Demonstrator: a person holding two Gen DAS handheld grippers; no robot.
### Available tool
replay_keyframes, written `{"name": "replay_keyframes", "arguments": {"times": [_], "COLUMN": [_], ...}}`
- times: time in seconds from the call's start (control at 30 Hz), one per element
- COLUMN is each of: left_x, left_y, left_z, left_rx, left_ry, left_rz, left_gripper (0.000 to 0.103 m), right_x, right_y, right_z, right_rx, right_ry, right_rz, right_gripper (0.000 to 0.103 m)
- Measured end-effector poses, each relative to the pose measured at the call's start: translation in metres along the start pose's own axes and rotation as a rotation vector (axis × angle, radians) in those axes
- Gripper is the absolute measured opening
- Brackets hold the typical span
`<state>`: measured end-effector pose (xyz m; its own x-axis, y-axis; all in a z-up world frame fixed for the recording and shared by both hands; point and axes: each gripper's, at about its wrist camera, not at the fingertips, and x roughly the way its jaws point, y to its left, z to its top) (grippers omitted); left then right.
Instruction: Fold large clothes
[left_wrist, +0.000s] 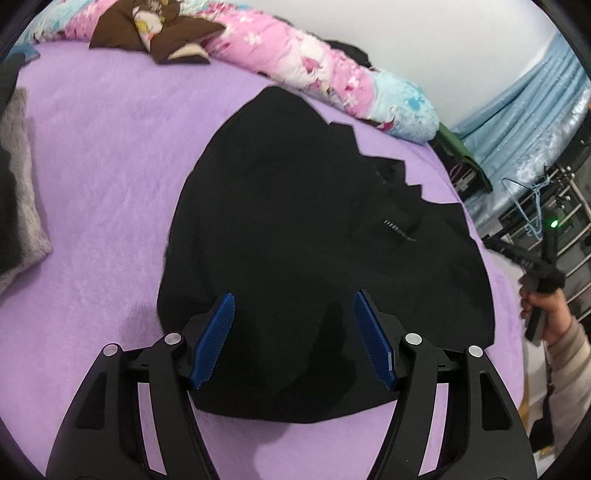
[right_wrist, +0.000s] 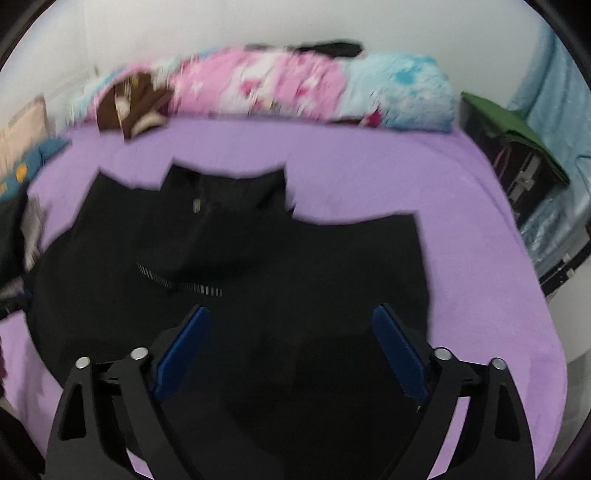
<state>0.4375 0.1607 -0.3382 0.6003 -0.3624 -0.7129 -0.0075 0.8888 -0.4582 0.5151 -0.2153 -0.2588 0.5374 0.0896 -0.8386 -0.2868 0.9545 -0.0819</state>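
Both claws, left claw (left_wrist: 293, 314) and right claw (right_wrist: 291, 332), gape empty over black garment (left_wrist: 295, 221)

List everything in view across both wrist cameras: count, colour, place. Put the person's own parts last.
Black garment: one, black, spread on the purple cover, zipper showing.
Purple bed cover: one, purple, under the garment.
Floral quilt: one, pink, white and blue, rolled along the far edge.
Brown cloth: one, brown with cream, against the quilt.
Grey fleece: one, grey, left edge of the bed.
Blue curtain: one, light blue, far right.
Green cloth: one, green, over a dark box beside the bed.
Blue hanger: one, on the rack at right.
Left gripper: jaws open above the garment, empty.
Right gripper: jaws open, empty.
Right hand: one, cream sleeve.
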Motion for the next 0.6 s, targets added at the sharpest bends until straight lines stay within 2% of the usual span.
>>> {"name": "replay_keyframes", "arguments": {"times": [0.17, 0.27, 0.4, 0.47, 0.6], "left_x": [0.019, 0.025, 0.037, 0.038, 0.024], "left_y": [0.013, 0.019, 0.032, 0.038, 0.035], "left_z": [-0.001, -0.002, -0.007, -0.006, -0.001], "left_rx": [-0.004, -0.027, -0.091, -0.127, -0.151], "left_ry": [0.064, 0.097, 0.141, 0.139, 0.134], "left_rz": [0.059, 0.047, 0.034, 0.011, 0.012], "left_gripper": [0.066, 0.066, 0.069, 0.069, 0.068], "right_x": [0.054, 0.066, 0.072, 0.071, 0.053], "right_y": [-0.001, -0.015, -0.014, -0.012, -0.008], "right_z": [-0.035, -0.054, -0.066, -0.066, -0.061], "right_rx": [0.0, 0.067, 0.067, 0.071, 0.08], "right_ry": [0.095, 0.069, 0.053, 0.057, 0.056], "right_rz": [-0.075, -0.037, -0.046, -0.058, -0.098], "right_gripper": [0.091, 0.096, 0.097, 0.097, 0.096]}}
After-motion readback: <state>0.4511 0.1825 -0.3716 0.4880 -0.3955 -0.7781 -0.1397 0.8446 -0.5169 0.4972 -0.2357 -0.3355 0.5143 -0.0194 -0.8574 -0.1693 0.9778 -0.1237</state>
